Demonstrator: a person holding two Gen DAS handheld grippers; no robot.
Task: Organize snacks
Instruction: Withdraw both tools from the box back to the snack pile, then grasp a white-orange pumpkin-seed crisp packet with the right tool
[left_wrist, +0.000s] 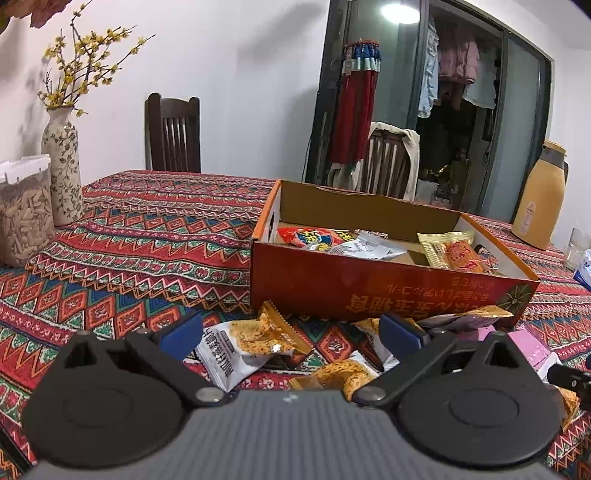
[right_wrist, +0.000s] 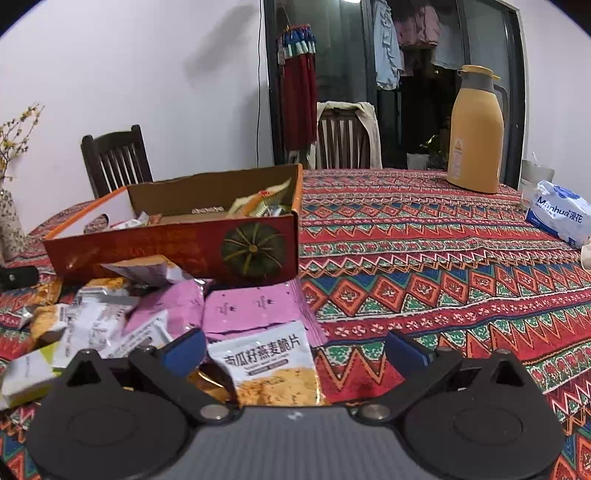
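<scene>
Snacks (right_wrist: 122, 314) lie heaped on the patterned tablecloth (right_wrist: 443, 258) against the near wall of the red cardboard box (left_wrist: 369, 284), which already holds a few packets (left_wrist: 321, 238). We hold the left gripper (left_wrist: 291, 332) spread wide and empty above an oat-crisp packet (left_wrist: 247, 343). Our right gripper (right_wrist: 295, 350) also gapes, holding nothing, with a pink-topped packet (right_wrist: 266, 332) lying between its fingers.

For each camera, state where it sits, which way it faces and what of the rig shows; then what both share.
Left wrist: on the left gripper, low over the table, facing the box; open blue-padded fingers over an orange packet.
Right wrist: on the right gripper, right of the snack pile, box ahead-left; open fingers around a white packet.
Shared: box, flask, chairs, tablecloth.
</scene>
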